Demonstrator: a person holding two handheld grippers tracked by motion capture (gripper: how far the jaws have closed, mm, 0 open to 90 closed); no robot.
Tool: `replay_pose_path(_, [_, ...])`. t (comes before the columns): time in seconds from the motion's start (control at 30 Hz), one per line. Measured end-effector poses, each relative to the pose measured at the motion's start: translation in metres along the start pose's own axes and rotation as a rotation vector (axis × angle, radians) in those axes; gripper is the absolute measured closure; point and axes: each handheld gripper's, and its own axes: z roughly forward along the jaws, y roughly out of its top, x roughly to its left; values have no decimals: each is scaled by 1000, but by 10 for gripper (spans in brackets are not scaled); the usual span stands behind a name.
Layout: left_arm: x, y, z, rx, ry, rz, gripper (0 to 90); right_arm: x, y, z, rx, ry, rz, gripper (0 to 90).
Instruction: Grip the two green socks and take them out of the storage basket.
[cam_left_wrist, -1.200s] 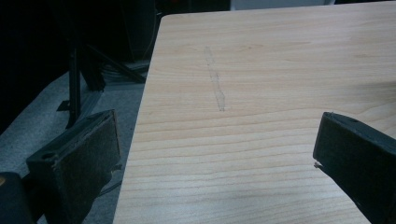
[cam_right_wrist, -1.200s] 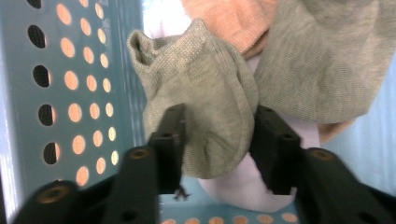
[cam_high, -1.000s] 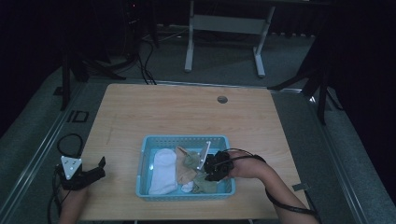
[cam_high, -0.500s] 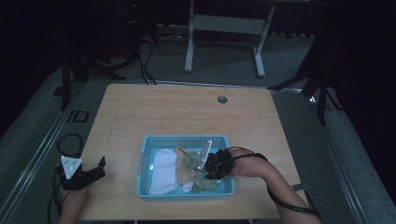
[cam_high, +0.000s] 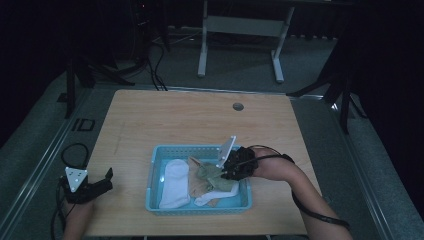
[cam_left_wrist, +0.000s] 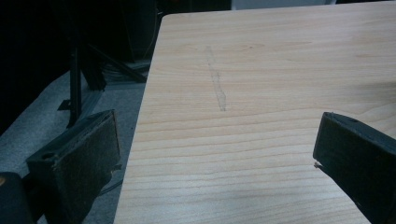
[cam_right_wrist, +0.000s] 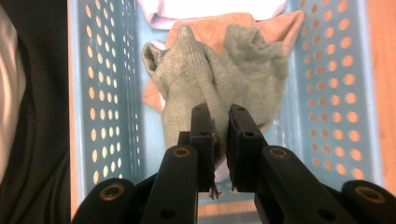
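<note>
Pinching the green sock (cam_right_wrist: 205, 88) between my right tongs (cam_right_wrist: 219, 122), I have its length running away from the jaws, draped over the peach cloth (cam_right_wrist: 280, 25) inside the blue basket (cam_high: 200, 207). My left tongs (cam_high: 102, 181) sit wide and empty, well apart at the table (cam_high: 175, 115) edge.

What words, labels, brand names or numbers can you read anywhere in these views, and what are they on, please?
"ID": a dark mark on the grey floor beside the table's left edge, too blurred to be sure.
There is no readable text on the blue basket, the green sock, or either gripper.
</note>
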Motion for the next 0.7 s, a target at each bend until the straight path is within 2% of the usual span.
replay_pose_path(0.33, [0,0,0,5,2,1,4,-9,-7,-38,-31,-75,24,818])
replay_pose_path(0.7, [0,0,0,4,3,2,4,-20,-42,-75,-84,-170,136,818])
